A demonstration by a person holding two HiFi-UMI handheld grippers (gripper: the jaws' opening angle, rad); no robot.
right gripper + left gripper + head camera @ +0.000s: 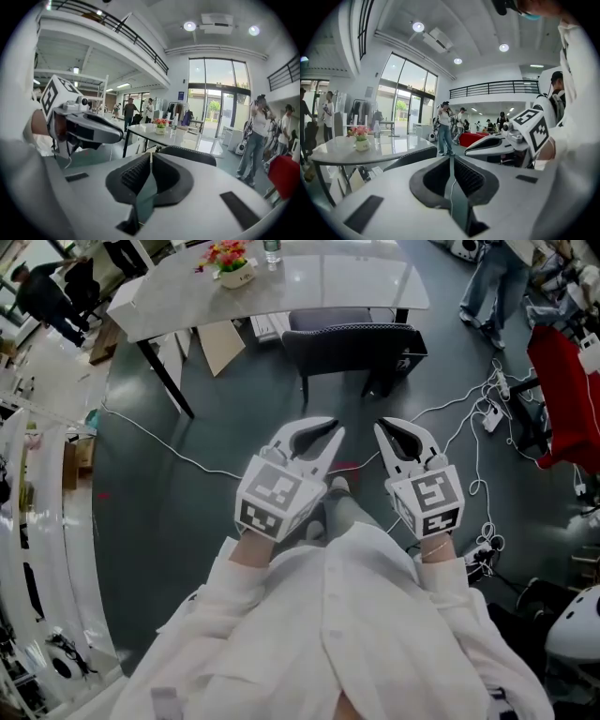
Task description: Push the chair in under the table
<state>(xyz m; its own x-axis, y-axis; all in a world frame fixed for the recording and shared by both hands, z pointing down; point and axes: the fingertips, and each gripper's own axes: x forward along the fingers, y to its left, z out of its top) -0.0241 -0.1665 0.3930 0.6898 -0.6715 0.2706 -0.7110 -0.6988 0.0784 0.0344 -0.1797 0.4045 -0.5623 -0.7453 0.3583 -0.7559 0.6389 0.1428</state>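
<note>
- Head view: the left claw and the right claw are held side by side, near each other but apart, in front of the person's white shirt. Both point toward 12 o'clock.
- Left gripper view: the left claw's jaws are pressed together along one thin seam. Nothing is between them.
- Right gripper view: the right claw's jaws likewise meet at the tips and are empty.
- The dark chair stands at 12 o'clock from both claws, well apart from them, with bare grey floor between. Neither claw touches it.
- The chair's back faces the person. Its seat runs in beneath the near edge of the pale desk, while the backrest stands just outside that edge.
- On the desk, toward 11 o'clock from the chair, sits a small pot of flowers. A clear bottle stands just beside it at 3 o'clock.
- White cables trail over the floor at 3 o'clock from the claws. A red cloth-covered thing lies farther out the same way.
- A shoe shows between the two claws' marker cubes.
- In the left gripper view, several people stand in the hall beyond the desk, at about 12 o'clock.
</note>
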